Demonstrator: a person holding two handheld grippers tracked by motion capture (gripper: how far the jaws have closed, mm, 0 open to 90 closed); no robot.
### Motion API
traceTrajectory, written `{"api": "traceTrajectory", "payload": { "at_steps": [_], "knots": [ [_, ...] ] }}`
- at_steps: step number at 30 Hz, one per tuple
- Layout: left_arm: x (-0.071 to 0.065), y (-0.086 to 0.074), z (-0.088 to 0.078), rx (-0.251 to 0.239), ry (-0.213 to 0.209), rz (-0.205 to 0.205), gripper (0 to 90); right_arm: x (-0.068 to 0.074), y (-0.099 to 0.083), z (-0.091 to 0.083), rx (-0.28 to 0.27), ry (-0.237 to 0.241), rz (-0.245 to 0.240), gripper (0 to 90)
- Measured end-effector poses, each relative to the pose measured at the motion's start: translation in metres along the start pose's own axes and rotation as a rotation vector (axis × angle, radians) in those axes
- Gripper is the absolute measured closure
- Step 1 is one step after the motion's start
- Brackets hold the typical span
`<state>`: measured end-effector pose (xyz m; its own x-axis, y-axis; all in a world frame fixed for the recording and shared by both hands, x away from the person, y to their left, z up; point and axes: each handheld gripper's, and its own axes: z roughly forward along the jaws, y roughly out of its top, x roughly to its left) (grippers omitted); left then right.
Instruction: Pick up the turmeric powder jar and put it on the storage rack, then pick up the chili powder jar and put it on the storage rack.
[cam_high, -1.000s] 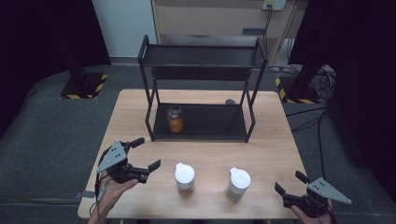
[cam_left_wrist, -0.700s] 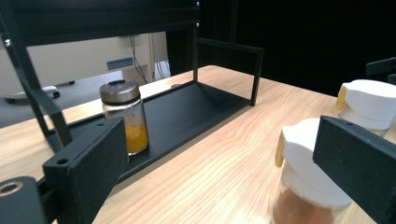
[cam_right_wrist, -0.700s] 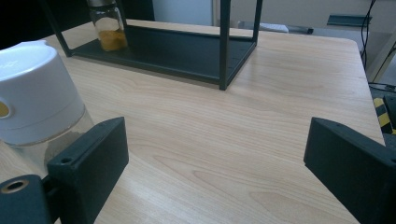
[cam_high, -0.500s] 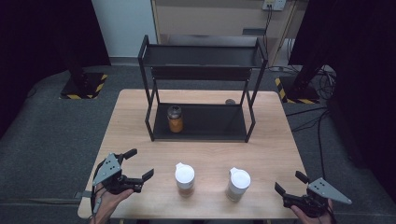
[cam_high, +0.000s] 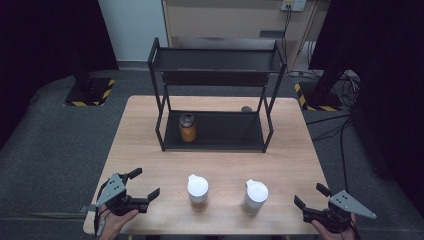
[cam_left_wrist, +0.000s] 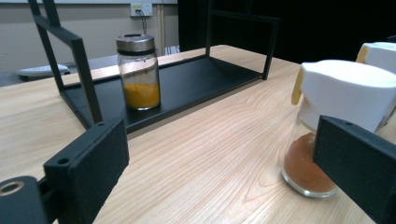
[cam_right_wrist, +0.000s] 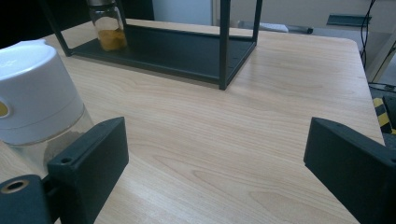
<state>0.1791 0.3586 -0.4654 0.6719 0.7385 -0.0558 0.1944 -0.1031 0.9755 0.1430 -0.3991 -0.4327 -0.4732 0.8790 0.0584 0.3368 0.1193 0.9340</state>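
Note:
Two white-capped spice jars stand near the table's front edge: one with reddish-brown powder, one paler. A metal-lidded jar of orange powder stands on the lower shelf of a black two-tier rack. My left gripper is open at the front left corner, jaws wide apart, left of the reddish jar. At the front right corner my right gripper is open too, right of the paler jar. Neither holds anything.
The wooden table has bare surface between the rack and the two jars. A small dark round object lies behind the rack. Grey carpet surrounds the table, with stand bases and cables at the back.
My left gripper has drawn back toward the table's front left corner and lower, staying open. The right gripper and the jars have not moved.

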Motion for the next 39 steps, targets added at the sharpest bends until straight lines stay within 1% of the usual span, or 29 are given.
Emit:
{"api": "traceTrajectory", "payload": {
  "at_steps": [2, 7, 9, 15, 20, 24, 26, 39],
  "knots": [
    [0.000, -0.002, -0.001, 0.005, 0.012, 0.010, 3.1, 0.000, 0.000, 0.000, 0.000, 0.000, -0.001, 6.7],
    [0.002, -0.006, -0.002, 0.011, 0.020, 0.007, 3.1, 0.000, 0.000, 0.000, 0.000, 0.001, -0.001, 6.7],
    [0.003, -0.008, -0.002, 0.008, 0.020, 0.004, 3.0, 0.000, 0.000, 0.000, 0.001, 0.001, -0.001, 6.8],
    [0.005, -0.009, -0.003, 0.010, 0.019, 0.018, 2.2, 0.000, 0.000, 0.000, 0.002, 0.002, -0.002, 6.8],
    [0.006, -0.009, -0.003, 0.014, 0.008, 0.024, 1.8, 0.000, 0.000, 0.000, 0.002, 0.003, -0.003, 6.8],
    [0.008, -0.010, -0.002, 0.013, -0.012, 0.024, 1.8, 0.000, 0.000, 0.001, 0.003, 0.005, -0.005, 6.8],
    [0.009, -0.010, -0.002, 0.015, -0.019, 0.032, 1.8, 0.000, 0.000, 0.001, 0.003, 0.005, -0.006, 6.8],
    [0.010, -0.010, -0.001, 0.014, -0.046, 0.037, 1.9, 0.000, 0.000, 0.000, -0.002, 0.007, -0.002, 6.9]
  ]
}}
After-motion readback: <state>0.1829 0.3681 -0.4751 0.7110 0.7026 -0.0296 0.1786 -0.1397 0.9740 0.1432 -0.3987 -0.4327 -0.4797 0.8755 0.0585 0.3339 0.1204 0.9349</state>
